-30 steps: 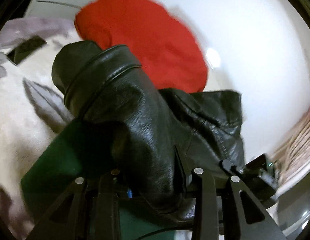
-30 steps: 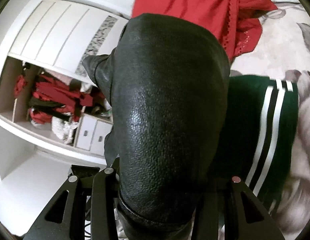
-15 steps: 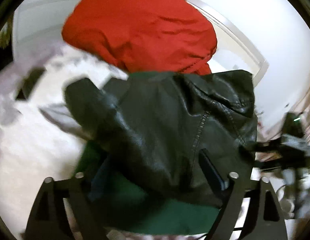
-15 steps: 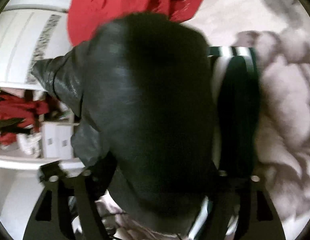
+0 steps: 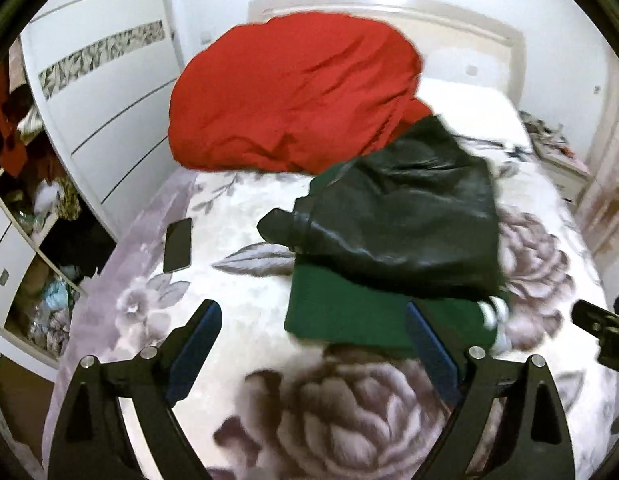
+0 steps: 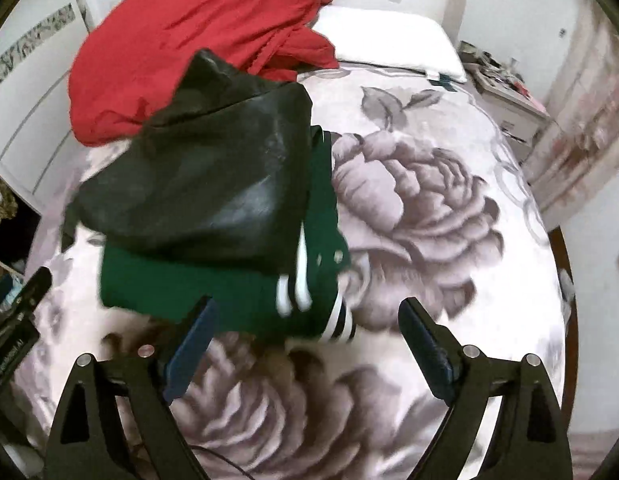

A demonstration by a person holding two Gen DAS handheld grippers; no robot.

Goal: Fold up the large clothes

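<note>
A folded black leather jacket (image 5: 405,216) lies on top of a folded green garment with white stripes (image 5: 349,316) on the bed. It shows in the right wrist view too, jacket (image 6: 205,184) over green garment (image 6: 213,292). My left gripper (image 5: 313,320) is open and empty, held back from the stack's near edge. My right gripper (image 6: 305,316) is open and empty, just in front of the striped cuff. A crumpled red garment (image 5: 293,96) lies behind the stack, also seen in the right wrist view (image 6: 189,36).
The bed has a floral blanket (image 5: 341,412). A phone (image 5: 177,245) lies on it left of the stack. A white pillow (image 6: 389,40) sits at the headboard. An open wardrobe with clothes (image 5: 25,184) stands left; a nightstand (image 6: 509,108) stands right.
Both grippers were shut on the black jacket and carried it over the green garment. They have let it go, opened and drawn back; the jacket now rests on the stack.
</note>
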